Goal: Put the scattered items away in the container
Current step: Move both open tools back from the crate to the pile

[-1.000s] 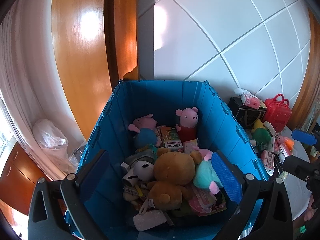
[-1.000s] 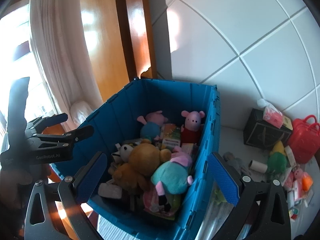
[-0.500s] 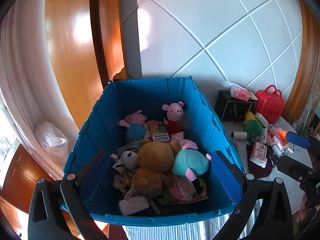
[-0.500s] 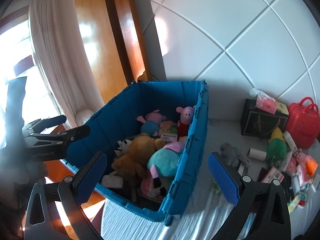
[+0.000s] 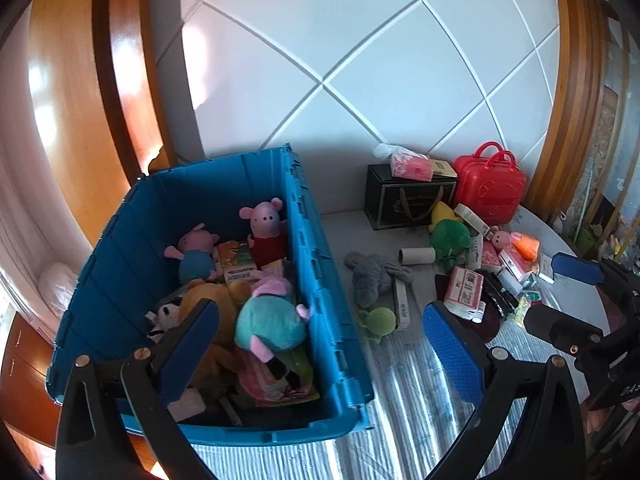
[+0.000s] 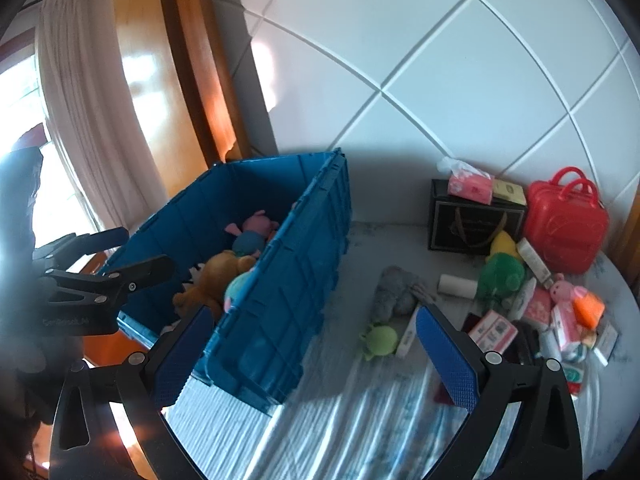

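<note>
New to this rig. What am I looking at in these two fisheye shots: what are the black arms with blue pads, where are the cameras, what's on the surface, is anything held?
No robot here: a person carries a two-finger gripper in each hand, with a fisheye camera on each looking along its fingers. The black arms with blue pads at the bottom of each picture are that gripper's own fingers.

The left wrist view shows the left gripper above the blue crate, which already holds plush toys. The right wrist view shows the right gripper over the striped cloth; the left gripper appears at its left edge.

Beside the crate lie a grey plush, a small green plush, a cardboard tube, a red toy suitcase, a black gift bag and small boxes.

Both grippers are open and empty.
</note>
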